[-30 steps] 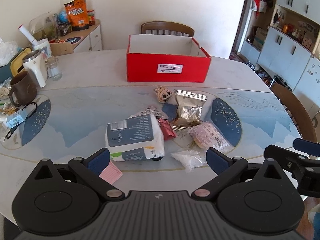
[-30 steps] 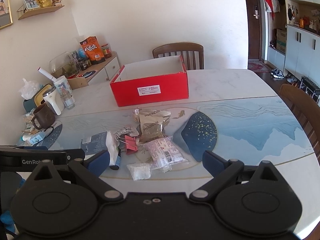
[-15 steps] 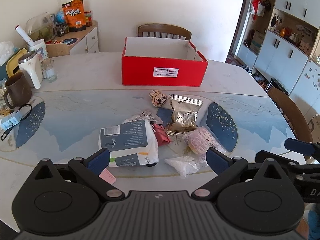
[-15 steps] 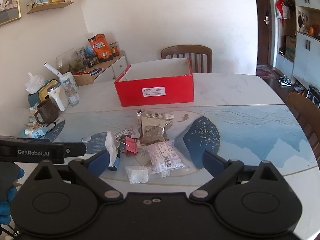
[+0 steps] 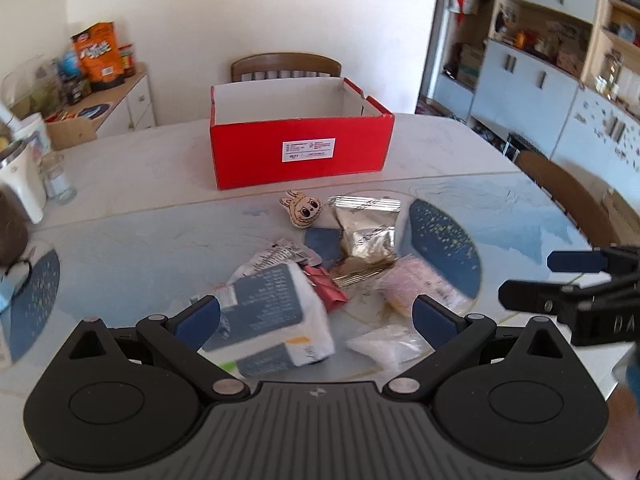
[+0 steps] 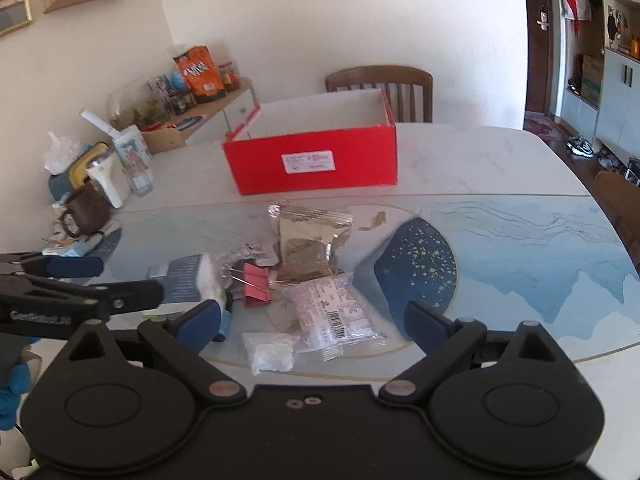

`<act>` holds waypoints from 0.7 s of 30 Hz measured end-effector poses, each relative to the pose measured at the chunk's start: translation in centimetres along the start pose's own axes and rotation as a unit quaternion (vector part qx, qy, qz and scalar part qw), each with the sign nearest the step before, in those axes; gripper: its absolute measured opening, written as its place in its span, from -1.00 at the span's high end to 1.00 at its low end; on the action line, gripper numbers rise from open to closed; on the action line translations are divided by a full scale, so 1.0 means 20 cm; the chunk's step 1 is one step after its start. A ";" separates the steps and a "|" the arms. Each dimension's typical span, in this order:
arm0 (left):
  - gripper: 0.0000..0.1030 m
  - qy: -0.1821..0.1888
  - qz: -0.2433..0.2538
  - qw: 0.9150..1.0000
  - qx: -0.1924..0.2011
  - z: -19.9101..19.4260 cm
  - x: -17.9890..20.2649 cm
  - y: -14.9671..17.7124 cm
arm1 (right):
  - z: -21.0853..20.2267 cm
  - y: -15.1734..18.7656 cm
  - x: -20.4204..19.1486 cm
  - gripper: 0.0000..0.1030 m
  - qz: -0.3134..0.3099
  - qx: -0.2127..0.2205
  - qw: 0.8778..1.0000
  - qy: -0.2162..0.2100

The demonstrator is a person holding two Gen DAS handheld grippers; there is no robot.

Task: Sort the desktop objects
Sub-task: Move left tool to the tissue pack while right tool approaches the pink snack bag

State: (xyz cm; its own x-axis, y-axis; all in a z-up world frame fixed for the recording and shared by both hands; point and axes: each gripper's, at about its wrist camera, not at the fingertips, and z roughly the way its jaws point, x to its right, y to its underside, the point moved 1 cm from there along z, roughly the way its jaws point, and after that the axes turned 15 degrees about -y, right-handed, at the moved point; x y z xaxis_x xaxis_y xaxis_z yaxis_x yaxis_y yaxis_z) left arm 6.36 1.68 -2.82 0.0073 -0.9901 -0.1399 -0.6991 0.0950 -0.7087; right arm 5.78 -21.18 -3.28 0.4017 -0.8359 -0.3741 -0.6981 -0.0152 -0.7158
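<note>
An empty red box (image 5: 298, 148) (image 6: 312, 162) stands at the back of the table. In front of it lies a pile: a grey-and-white tissue pack (image 5: 272, 312) (image 6: 188, 278), a gold foil packet (image 5: 366, 228) (image 6: 308, 240), a pink snack packet (image 5: 416, 286) (image 6: 336, 314), a red binder clip (image 5: 324, 286) (image 6: 256, 284), a small clear bag (image 5: 390, 346) (image 6: 270, 350) and a beige toy head (image 5: 302, 212). My left gripper (image 5: 316, 318) hangs open just before the tissue pack. My right gripper (image 6: 312, 322) hangs open over the pink packet and clear bag. Neither holds anything.
A brown mug (image 6: 86, 212), white flask (image 6: 106, 178) and glass jar (image 5: 60, 178) crowd the table's left edge. A sideboard (image 5: 116, 96) with snacks stands behind them. Wooden chairs (image 5: 286, 66) (image 5: 568, 196) stand at the far side and right. Cabinets (image 5: 532, 80) line the right wall.
Both grippers have moved forward and lower toward the pile, so the items look larger. The left view has swung slightly left to right. Both grippers stay open. No item has moved.
</note>
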 end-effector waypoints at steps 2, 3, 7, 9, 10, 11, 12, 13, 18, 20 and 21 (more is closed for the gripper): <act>-1.00 0.006 0.020 1.000 0.007 0.04 -0.02 0.00 | 0.04 0.00 0.02 -0.88 0.011 -0.006 1.000 0.003; -1.00 0.010 0.033 0.999 0.009 0.06 -0.03 0.00 | 0.06 0.00 0.03 -0.87 0.014 -0.010 1.000 0.004; -1.00 0.026 0.075 0.997 0.014 0.15 -0.07 0.01 | 0.15 -0.01 0.06 -0.85 0.018 -0.025 0.999 0.015; -1.00 0.046 0.097 0.994 0.013 0.19 -0.08 0.01 | 0.19 -0.02 0.07 -0.85 0.016 -0.033 0.999 0.017; -1.00 0.055 0.111 0.992 0.013 0.22 -0.09 0.01 | 0.21 -0.02 0.07 -0.85 0.015 -0.036 0.999 0.018; -1.00 0.062 0.122 0.991 0.013 0.24 -0.09 0.02 | 0.23 -0.02 0.07 -0.85 0.015 -0.040 0.999 0.020; -1.00 0.068 0.132 0.989 0.013 0.26 -0.09 0.02 | 0.24 -0.02 0.08 -0.85 0.015 -0.044 0.999 0.021; -1.00 0.072 0.142 0.987 0.012 0.29 -0.10 0.03 | 0.26 -0.03 0.08 -0.85 0.014 -0.048 0.999 0.021; -1.00 0.099 0.161 0.982 0.004 0.38 -0.14 0.02 | 0.35 -0.02 0.10 -0.85 0.020 -0.065 0.997 0.029; -1.00 0.118 0.174 0.978 -0.002 0.42 -0.15 0.02 | 0.38 -0.03 0.12 -0.85 0.023 -0.069 0.997 0.029; -1.00 0.125 0.182 0.975 -0.002 0.44 -0.15 0.02 | 0.40 -0.03 0.12 -0.85 0.024 -0.073 0.997 0.031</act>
State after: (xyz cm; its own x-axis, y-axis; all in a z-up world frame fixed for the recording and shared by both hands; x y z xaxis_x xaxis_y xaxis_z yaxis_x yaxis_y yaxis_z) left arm 12.34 5.57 -8.71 -0.4163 -0.8852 -0.2076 -0.6263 0.4447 -0.6403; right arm 11.85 -18.85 -8.54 0.3320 -0.8695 -0.3657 -0.7959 -0.0501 -0.6034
